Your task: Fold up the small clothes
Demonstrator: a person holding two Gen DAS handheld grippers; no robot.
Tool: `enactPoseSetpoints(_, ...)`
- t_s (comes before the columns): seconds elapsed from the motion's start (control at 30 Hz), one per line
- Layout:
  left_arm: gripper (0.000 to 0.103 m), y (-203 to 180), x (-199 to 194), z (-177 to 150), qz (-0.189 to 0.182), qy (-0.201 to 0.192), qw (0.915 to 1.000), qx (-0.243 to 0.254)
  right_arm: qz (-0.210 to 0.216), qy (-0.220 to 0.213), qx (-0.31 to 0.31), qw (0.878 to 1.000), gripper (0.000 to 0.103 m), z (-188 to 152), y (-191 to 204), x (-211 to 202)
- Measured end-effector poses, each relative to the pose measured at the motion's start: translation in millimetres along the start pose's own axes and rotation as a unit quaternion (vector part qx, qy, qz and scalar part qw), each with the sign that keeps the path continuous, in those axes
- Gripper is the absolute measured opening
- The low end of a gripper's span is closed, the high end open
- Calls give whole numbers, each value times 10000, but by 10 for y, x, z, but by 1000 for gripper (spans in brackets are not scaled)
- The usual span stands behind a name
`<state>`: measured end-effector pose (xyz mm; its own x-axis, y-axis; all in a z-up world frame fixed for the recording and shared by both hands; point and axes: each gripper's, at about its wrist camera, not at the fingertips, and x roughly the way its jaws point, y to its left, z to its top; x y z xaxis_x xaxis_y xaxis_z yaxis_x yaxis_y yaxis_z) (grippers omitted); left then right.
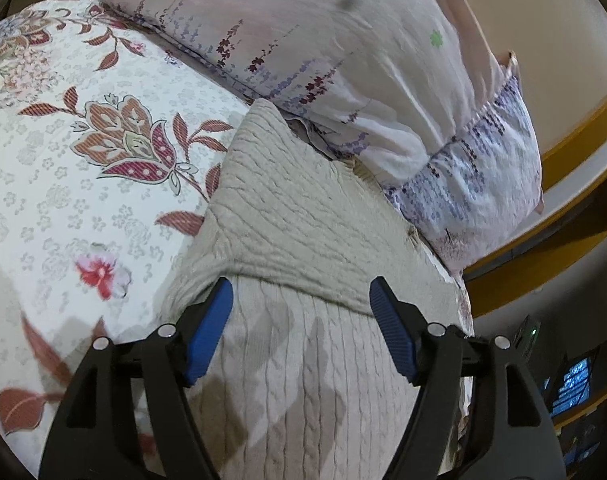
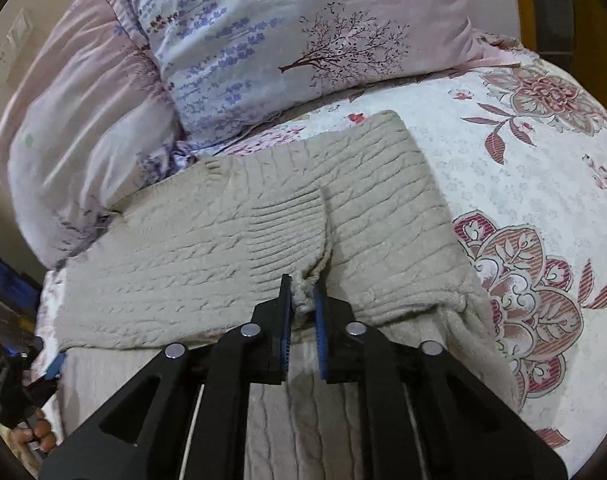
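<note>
Left wrist view: beige cable-knit sweater (image 1: 303, 240) spread on the bed's floral bedspread (image 1: 83, 168), hard against the bed's right edge, upper end reaching the lavender-print pillows (image 1: 343, 60). Left gripper (image 1: 301, 300) hovering low over the knit, blue fingers (image 1: 209, 332) wide apart, nothing between them. Directly ahead of the fingertips, a folded-over band of sweater crossing the view, its edge running roughly side to side between the two fingers. Contact with the fabric impossible to tell.

Right wrist view: same sweater (image 2: 231, 248) lying crosswise, long axis left to right, with a ribbed cuff of a folded-in sleeve (image 2: 291, 220) near its middle. Right gripper (image 2: 303, 300) pinched together on a small bunch of knit just below that cuff, fabric puckered up between the fingers (image 2: 285, 312). Pillows (image 2: 283, 40) beyond the garment, bare bedspread (image 2: 523, 160) to the right. At the lower left, part of the other gripper and the hand holding it.

Judgement: a fold in progress, with the right gripper already holding the cloth and so the nearer one; the pinched part probably to be carried across the sweater's long axis, the left gripper free to grasp or pin the folded edge ahead of it.
</note>
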<state>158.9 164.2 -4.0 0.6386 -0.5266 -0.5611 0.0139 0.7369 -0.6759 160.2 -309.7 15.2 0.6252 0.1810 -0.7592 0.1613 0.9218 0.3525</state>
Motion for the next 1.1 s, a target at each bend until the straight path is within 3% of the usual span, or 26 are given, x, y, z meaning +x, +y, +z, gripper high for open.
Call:
enactPoseSetpoints(0.03, 70, -5, -51, -20, -26, 21, 10000, 63, 112, -67, -33, 9999, 38, -3, -39, -105)
enactPoseSetpoints(0.1, 69, -3, -219, -74, -67, 15, 9995, 293, 218, -292, -168, 9992, 59, -32, -126, -351)
enactPoseSetpoints(0.13, 69, 7, -275, -93, -43, 2, 9993, 367, 242, -355, -216, 9988, 61, -44, -155, -435)
enactPoseSetpoints(0.37, 68, 243, -670, -308, 51, 171, 9988, 465, 769, 19, 78, 9970, 61, -323, -686, -886)
enactPoseSetpoints(0.63, 52, 367, -842, -652, -243, 461, 9983, 271, 856, 551, 402, 9940, 43, -894, -1012, -1111)
enactPoseSetpoints(0.83, 41, 275, -891, -920, -551, 710, 9954, 340, 1594, 978, 431, 9814, 29, -1235, -955, -1111)
enactPoseSetpoints(1.1, 39, 218, -1005, -1304, -865, 1054, 9902, 300, 2035, 1191, 263, 9715, 29, -1503, -825, -1196)
